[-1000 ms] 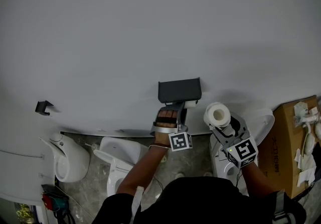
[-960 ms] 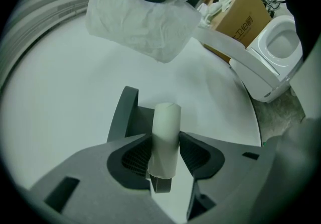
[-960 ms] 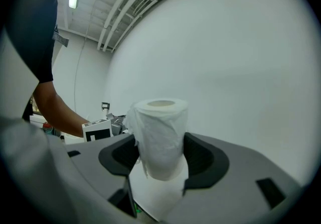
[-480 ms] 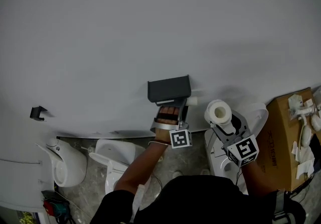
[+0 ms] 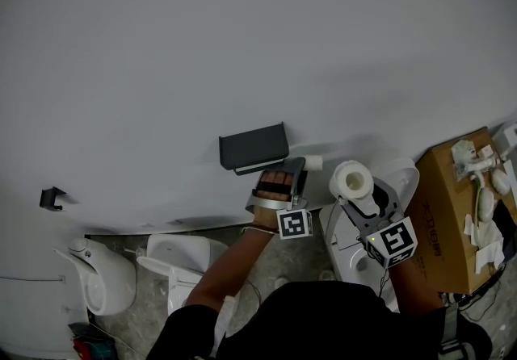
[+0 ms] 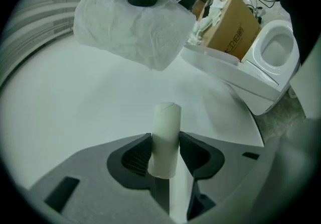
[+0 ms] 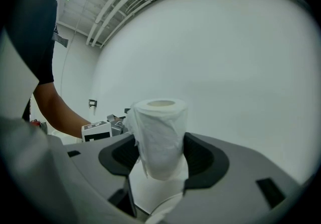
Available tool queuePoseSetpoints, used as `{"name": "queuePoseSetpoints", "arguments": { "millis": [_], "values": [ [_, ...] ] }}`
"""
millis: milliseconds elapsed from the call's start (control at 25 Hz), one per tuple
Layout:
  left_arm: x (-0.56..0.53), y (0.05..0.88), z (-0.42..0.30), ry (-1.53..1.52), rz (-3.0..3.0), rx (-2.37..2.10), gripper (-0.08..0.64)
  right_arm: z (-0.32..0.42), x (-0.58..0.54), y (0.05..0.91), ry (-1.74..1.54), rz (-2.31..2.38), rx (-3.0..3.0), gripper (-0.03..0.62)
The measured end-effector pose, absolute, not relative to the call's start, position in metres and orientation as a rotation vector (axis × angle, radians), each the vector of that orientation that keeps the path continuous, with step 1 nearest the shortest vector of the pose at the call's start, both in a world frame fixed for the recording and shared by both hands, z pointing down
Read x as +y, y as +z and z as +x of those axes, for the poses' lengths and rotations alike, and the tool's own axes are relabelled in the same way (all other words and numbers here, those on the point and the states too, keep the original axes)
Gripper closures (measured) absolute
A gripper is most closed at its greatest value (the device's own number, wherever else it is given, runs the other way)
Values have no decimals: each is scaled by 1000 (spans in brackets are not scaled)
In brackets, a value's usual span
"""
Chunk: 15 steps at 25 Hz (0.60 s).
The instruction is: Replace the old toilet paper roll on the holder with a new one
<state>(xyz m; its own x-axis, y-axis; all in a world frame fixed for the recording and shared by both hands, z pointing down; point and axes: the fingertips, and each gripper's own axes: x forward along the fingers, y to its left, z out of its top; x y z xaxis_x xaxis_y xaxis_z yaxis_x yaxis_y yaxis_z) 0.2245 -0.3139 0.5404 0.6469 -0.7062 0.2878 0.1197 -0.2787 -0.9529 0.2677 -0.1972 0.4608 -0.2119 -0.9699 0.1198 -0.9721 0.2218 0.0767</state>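
The left gripper [image 6: 165, 153] is showing dark grey fingers [image 6: 131, 160] around an off-white tube [image 6: 166, 137]. The right gripper [image 7: 159, 155] is showing the same grey around a white roll [image 7: 159, 135]. Each marker cube [image 5: 295, 223] is wearing black-and-white squares. Beyond the fingers, a near-black holder [image 5: 254, 148] is standing out against the pale grey wall [image 5: 242, 43]. To the right of the fingers, a box [image 5: 440, 213] is looking brown.

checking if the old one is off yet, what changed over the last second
The left gripper, shut on the empty core, drew away rightward from the holder, so the core now sits clear of its end. The right gripper shifted the same way. Both grips stayed: the right holds the new roll.
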Motion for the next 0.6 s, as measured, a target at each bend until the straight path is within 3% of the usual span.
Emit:
{"name": "queuePoseSetpoints", "arguments": {
  "millis": [600],
  "values": [
    [-271, 484, 222, -548, -2117, 576, 387, 288, -177, 447, -71, 2068, -2248, 331]
  ]
}}
